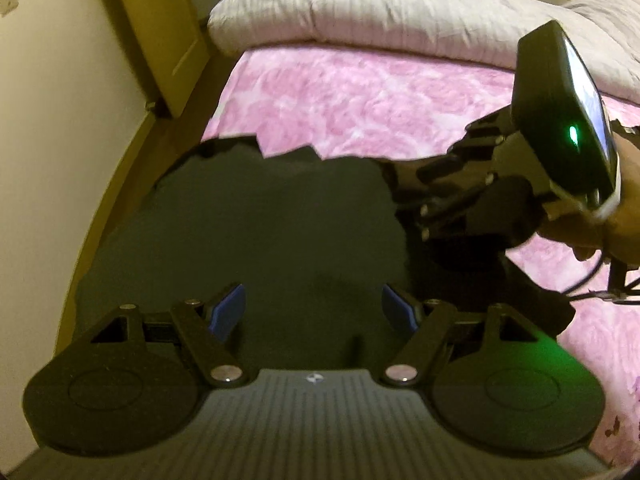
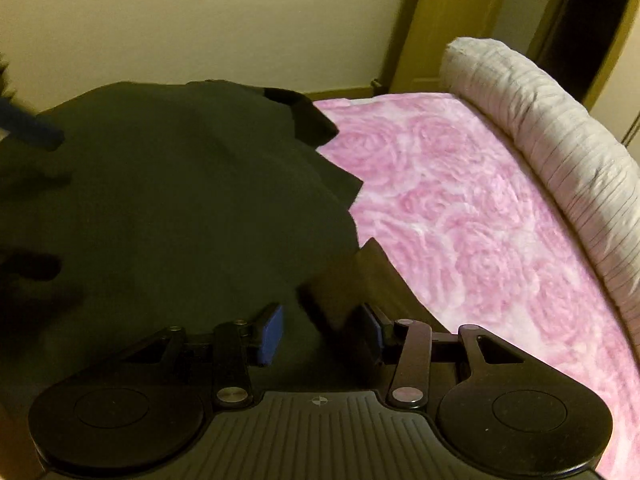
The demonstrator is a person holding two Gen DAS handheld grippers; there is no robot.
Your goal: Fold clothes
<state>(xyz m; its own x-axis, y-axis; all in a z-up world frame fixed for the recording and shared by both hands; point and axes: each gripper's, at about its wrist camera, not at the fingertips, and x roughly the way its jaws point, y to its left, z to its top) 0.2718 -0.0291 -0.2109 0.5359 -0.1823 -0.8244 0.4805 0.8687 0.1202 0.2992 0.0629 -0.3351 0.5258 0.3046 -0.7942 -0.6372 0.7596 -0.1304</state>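
Observation:
A black garment [image 1: 272, 216] lies spread on the pink rose-patterned bedspread [image 1: 360, 92]; it also fills the left of the right wrist view [image 2: 180, 200]. My left gripper [image 1: 314, 308] is open just above the cloth, blue pads [image 1: 228, 308] wide apart with nothing between them. My right gripper [image 2: 320, 332] is open over the garment's right edge, where a fold of cloth [image 2: 352, 276] sits between the pads without being pinched. The right gripper's body [image 1: 560, 120] with a green light shows at the right of the left wrist view. A left blue fingertip [image 2: 32, 128] shows at the far left.
A rolled grey-white striped duvet [image 1: 360, 12] lies along the far side of the bed, also in the right wrist view [image 2: 560, 140]. A cream wall [image 1: 60, 120] and a wooden door frame [image 1: 160, 32] stand beside the bed. A cable [image 1: 592, 276] hangs by the right hand.

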